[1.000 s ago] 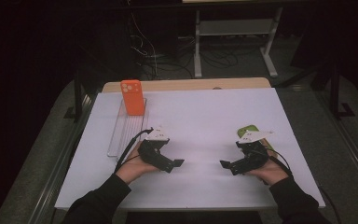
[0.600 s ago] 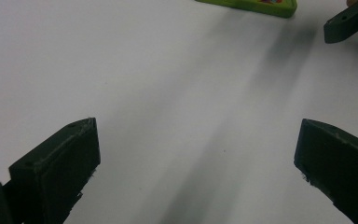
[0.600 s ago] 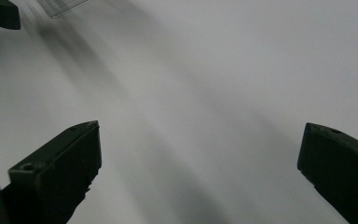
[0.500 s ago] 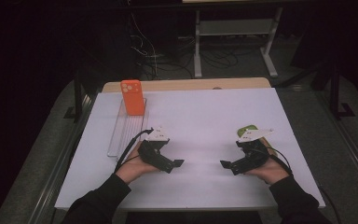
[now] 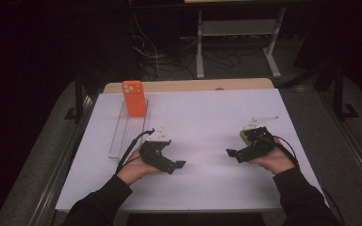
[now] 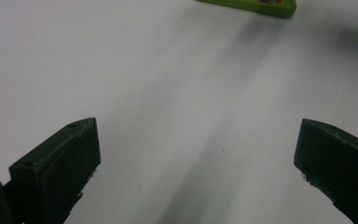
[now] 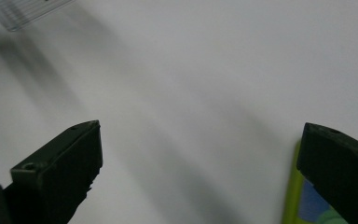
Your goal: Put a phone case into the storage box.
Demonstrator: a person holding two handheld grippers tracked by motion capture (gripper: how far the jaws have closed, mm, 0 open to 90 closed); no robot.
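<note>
Both grippers rest low over the white table (image 5: 202, 117), held in a person's hands and pointing at each other. My left gripper (image 5: 175, 166) is open, its jaws wide apart over bare table (image 6: 198, 135). My right gripper (image 5: 233, 154) is open too, with nothing between its jaws (image 7: 200, 128). A flat lime-green object (image 5: 244, 135) lies on the table right beside the right gripper. Its edge shows by the right jaw (image 7: 290, 205) and far ahead in the left gripper view (image 6: 251, 4). An orange phone-like block (image 5: 134, 98) stands upright in a clear ribbed tray (image 5: 127, 132) at the left.
The clear tray's corner (image 7: 28, 9) shows far ahead in the right gripper view. A wooden board edge (image 5: 193, 85) runs along the table's far side. Dark floor, cables and a metal stand (image 5: 235, 28) lie beyond.
</note>
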